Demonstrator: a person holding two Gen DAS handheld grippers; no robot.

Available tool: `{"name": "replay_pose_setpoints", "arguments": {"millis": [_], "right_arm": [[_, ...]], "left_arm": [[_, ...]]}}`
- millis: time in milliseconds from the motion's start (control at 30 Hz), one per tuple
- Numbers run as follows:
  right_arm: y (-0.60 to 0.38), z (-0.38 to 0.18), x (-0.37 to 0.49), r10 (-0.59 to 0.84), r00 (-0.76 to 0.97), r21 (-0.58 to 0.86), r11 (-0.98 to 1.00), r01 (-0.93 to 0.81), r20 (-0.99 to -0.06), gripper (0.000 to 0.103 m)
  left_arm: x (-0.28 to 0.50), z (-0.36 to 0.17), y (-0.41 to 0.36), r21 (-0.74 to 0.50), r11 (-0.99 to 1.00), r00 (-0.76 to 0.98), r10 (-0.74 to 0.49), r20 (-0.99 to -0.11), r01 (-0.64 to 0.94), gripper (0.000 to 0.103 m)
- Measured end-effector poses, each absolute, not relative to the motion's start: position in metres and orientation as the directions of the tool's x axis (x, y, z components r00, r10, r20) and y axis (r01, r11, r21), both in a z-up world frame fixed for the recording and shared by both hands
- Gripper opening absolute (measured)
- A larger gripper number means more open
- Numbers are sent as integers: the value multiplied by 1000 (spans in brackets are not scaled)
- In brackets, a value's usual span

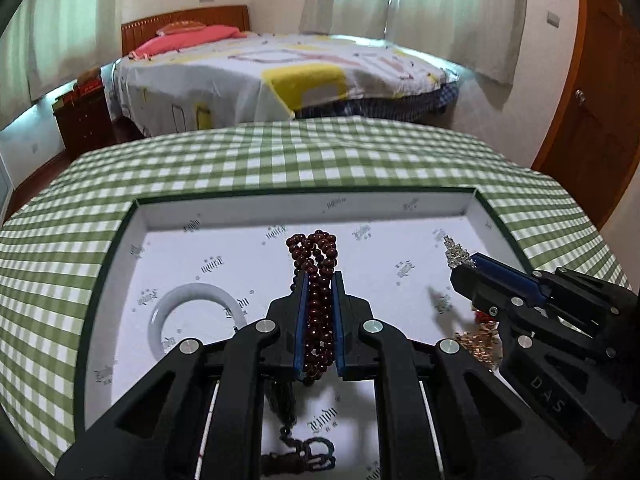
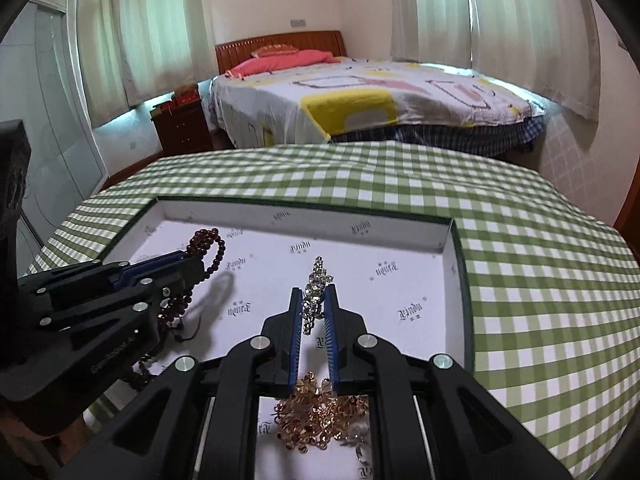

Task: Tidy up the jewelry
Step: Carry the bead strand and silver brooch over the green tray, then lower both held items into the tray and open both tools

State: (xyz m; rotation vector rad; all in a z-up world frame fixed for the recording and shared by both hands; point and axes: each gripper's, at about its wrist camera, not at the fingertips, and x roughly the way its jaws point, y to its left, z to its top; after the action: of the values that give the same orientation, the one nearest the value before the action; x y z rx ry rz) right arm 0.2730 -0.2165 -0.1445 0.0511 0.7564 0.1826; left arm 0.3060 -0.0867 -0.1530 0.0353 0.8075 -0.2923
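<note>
While the left view has the left tongs pinching the beads above the box, where dangling loops could snag the bangle, the right view has the right tongs clamping a silver chain that may slip onto the gold heap and tangle.

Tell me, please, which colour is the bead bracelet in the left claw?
Dark red-brown. The bead bracelet shows best in the left wrist view, clamped in the left claw.
</note>
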Motion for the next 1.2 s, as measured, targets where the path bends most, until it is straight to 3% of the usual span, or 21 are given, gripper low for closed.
{"name": "replay_pose_setpoints", "arguments": {"millis": [833, 1133, 1200], "right_arm": [[-219, -168, 290, 181, 630, 129, 983, -128, -755, 13], [-219, -167, 289, 182, 635, 130, 983, -128, -751, 28], [-218, -167, 289, 183, 635, 130, 983, -129, -750, 30]], "left_arm": [[329, -173, -100, -55, 967, 577, -192, -794, 247, 12], [330, -173, -102, -50, 967, 574, -190, -796, 251, 22], [329, -172, -102, -53, 967, 577, -192, -794, 249, 31]]}}
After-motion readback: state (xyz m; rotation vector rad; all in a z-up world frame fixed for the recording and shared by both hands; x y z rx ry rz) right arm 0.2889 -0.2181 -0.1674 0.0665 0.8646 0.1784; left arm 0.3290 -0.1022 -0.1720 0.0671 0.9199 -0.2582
